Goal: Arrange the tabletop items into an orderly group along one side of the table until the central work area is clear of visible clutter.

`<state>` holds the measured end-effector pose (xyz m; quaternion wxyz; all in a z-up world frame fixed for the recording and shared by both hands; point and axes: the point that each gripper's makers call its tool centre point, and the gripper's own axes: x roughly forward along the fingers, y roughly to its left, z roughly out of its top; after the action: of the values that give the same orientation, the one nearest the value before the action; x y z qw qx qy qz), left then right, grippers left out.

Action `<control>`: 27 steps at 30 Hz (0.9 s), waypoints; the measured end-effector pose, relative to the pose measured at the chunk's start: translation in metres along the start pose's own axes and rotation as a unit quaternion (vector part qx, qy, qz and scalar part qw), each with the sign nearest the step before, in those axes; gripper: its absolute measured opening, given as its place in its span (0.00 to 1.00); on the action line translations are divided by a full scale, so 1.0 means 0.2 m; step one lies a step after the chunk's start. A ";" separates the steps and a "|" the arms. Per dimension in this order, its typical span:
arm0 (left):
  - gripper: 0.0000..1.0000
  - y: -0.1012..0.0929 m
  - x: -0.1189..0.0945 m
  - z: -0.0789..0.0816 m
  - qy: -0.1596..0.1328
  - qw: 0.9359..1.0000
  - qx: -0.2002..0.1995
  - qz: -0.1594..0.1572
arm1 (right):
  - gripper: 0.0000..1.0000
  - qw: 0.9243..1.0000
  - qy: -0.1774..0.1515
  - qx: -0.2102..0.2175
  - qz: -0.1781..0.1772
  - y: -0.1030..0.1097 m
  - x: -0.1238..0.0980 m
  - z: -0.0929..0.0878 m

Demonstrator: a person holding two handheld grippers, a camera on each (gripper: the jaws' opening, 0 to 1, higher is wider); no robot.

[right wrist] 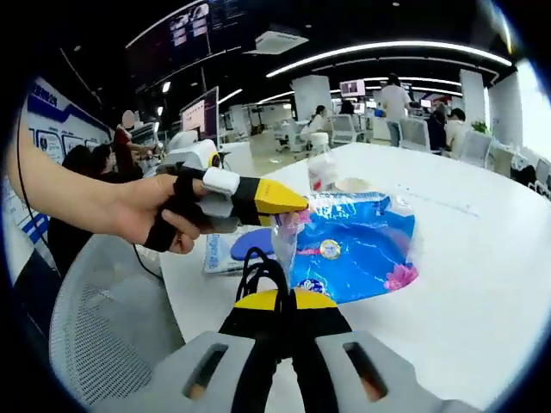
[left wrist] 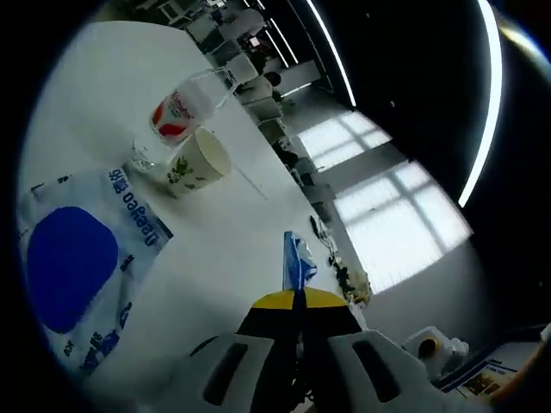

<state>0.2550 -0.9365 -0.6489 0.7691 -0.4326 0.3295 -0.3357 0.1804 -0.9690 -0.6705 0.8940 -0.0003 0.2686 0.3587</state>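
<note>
Jaws of the left gripper (right wrist: 288, 205) are pinching an edge of the blue plastic bag (right wrist: 357, 245), which is lying on the white table (right wrist: 482, 284) just ahead of the right gripper (right wrist: 284, 297); its jaws are clenched on a black cable (right wrist: 258, 267). Beyond the left gripper, a paper cup (left wrist: 200, 161) is lying beside a plastic bottle (left wrist: 176, 116) and a wet-wipes pack (left wrist: 82, 258).
</note>
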 end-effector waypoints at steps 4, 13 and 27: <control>0.00 0.01 0.07 -0.02 0.002 1.000 -0.002 0.003 | 0.00 1.000 0.003 0.023 -0.013 -0.07 0.01 -0.04; 0.00 0.04 0.22 -0.09 0.031 0.999 0.008 0.016 | 0.01 0.997 0.015 0.062 -0.032 -0.19 0.01 -0.14; 0.00 0.14 0.29 -0.06 0.021 0.999 -0.003 0.035 | 0.07 0.997 0.016 0.058 -0.050 -0.27 0.02 -0.19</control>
<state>0.2840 -0.9771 -0.6909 0.7721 -0.4161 0.3616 -0.3162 0.1992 -1.0126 -0.7156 0.9050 0.0318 0.3031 0.2969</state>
